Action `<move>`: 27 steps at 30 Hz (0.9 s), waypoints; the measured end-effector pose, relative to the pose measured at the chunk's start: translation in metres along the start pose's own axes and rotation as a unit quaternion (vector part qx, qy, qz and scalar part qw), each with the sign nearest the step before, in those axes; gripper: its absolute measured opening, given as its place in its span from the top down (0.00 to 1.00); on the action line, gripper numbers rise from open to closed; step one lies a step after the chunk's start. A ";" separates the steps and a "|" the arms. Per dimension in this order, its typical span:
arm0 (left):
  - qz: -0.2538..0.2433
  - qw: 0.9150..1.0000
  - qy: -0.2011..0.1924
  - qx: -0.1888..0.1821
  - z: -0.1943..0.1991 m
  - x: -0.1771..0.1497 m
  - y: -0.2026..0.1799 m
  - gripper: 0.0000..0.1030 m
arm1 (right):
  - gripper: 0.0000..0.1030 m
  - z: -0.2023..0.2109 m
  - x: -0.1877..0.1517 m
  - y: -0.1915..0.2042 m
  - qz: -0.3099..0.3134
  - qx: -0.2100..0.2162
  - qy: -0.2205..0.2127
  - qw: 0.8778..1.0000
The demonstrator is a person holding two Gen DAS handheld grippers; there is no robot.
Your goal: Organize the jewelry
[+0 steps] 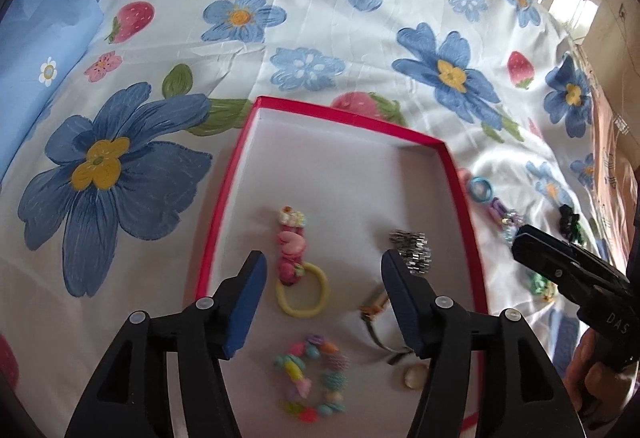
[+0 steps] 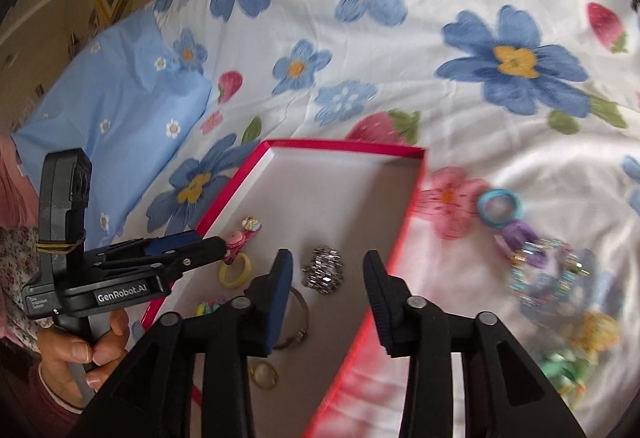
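Both grippers hang with jaws wide apart, holding nothing: left gripper (image 1: 323,270) over the yellow hair tie (image 1: 303,292), right gripper (image 2: 327,270) over the silver bracelet (image 2: 324,270). Everything sits in the red box (image 1: 224,198). More jewelry (image 2: 548,278) lies right, on the flowery sheet (image 2: 400,38).

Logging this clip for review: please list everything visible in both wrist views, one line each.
box: 1, red rim, white inside, on the bedsheet.
hair clip: 1, pink with charms, inside box.
hair tie: 1, yellow, inside box, touching the clip.
bead bracelet: 1, multicolour, inside box, near edge.
silver bracelet: 1, metallic, inside box.
bangle: 1, brassy, inside box.
ring: 1, gold, inside box.
loose jewelry: several, blue, purple, green, blurred, on sheet right of box.
bedsheet: 1, white with blue flowers.
pillow: 1, light blue, far left.
left tool: open, over box.
right tool: open, over box edge.
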State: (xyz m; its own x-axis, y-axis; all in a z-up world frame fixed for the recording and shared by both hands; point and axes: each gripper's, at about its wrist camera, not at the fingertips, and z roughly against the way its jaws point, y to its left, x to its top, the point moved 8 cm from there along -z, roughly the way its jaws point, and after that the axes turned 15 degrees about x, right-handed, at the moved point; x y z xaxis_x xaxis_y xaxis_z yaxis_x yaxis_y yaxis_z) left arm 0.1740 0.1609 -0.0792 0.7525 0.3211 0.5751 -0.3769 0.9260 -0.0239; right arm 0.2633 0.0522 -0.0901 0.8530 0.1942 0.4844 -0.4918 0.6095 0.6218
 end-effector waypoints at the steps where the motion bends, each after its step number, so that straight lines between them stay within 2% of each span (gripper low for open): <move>1: -0.001 1.000 -0.001 -0.004 0.004 -0.001 -0.003 0.42 | 0.61 0.009 -0.001 -0.003 -0.003 -0.005 -0.006 1.000; 14: -0.041 0.998 -0.001 -0.044 0.031 -0.013 -0.059 0.38 | 0.61 0.108 -0.042 -0.066 -0.057 -0.086 -0.047 0.994; 17: -0.053 0.997 0.003 -0.049 0.031 -0.015 -0.073 0.38 | 0.58 0.126 -0.048 -0.080 -0.068 -0.102 -0.057 0.991; 27: -0.085 0.995 0.008 -0.053 0.021 -0.009 -0.119 0.38 | 0.55 0.149 -0.056 -0.108 -0.090 -0.123 -0.070 0.986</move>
State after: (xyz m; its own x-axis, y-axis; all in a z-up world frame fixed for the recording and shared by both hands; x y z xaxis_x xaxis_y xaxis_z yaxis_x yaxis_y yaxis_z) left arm 0.2008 0.0439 -0.0647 0.8098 0.1596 0.5645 -0.1842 0.9828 -0.0137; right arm 0.2426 -0.1391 -0.0928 0.8821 -0.0322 0.4699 -0.2622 0.7952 0.5467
